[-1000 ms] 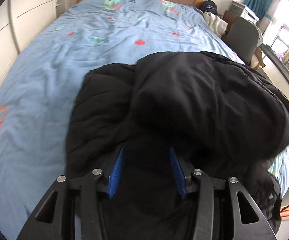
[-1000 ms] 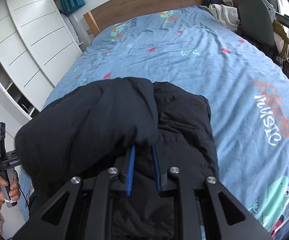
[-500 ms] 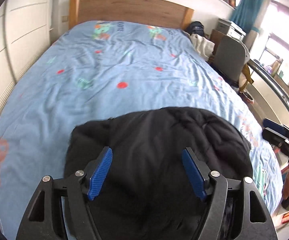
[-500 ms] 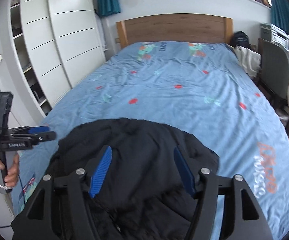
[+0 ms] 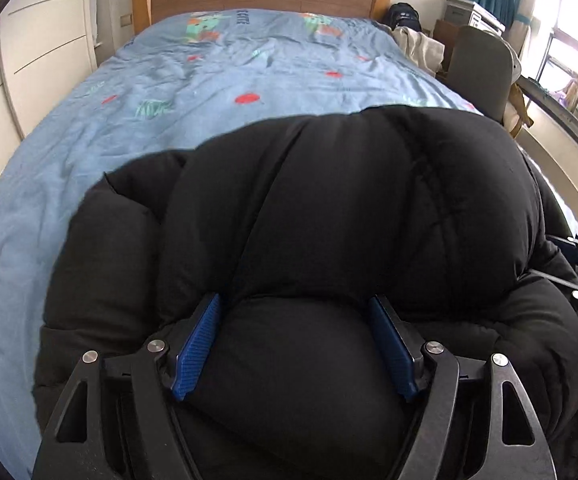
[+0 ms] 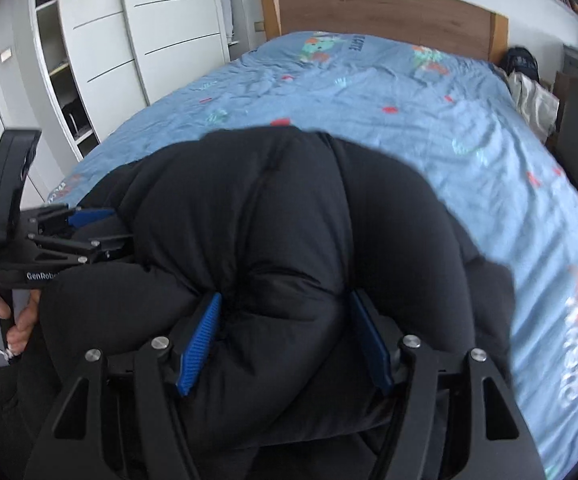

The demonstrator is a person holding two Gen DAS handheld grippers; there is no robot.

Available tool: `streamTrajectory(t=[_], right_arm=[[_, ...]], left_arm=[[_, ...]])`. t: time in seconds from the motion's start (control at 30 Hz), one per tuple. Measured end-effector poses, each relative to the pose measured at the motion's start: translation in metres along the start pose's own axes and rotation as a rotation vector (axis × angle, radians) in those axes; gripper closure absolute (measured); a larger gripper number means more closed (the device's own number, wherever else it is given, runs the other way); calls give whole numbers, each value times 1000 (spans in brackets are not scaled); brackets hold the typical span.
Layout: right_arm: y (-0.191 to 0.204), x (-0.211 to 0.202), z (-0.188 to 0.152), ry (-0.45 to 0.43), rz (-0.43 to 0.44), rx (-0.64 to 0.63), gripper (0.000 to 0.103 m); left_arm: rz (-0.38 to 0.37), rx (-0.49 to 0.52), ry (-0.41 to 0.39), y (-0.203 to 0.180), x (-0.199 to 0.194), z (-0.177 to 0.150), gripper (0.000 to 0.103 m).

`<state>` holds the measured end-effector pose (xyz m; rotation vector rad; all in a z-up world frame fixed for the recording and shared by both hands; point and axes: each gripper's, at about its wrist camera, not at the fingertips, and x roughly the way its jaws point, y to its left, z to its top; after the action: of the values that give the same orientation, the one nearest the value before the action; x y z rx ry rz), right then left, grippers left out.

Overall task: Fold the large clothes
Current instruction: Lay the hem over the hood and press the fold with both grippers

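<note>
- Pressing into the black puffy jacket (image 5: 353, 208) on the bed (image 5: 89, 128), left tool (image 5: 295, 346) and right tool (image 6: 285, 344) both stand wide open.
- Nothing is gripped, so I judge the springy padding may unfold itself.

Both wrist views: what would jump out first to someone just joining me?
A bulky black puffer jacket fills the near end of the blue bedspread. Each gripper, left and right, has its jaws spread wide around a puffy fold of it. A wooden headboard closes the far end.
</note>
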<state>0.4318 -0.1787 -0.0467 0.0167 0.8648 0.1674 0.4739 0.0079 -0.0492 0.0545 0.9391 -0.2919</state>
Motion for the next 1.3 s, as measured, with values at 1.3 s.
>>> streamTrajectory(t=[1.3], right_arm=[[16, -213, -109, -33, -87, 167, 39]], left_arm=[[117, 48, -25, 24, -195, -118, 28]])
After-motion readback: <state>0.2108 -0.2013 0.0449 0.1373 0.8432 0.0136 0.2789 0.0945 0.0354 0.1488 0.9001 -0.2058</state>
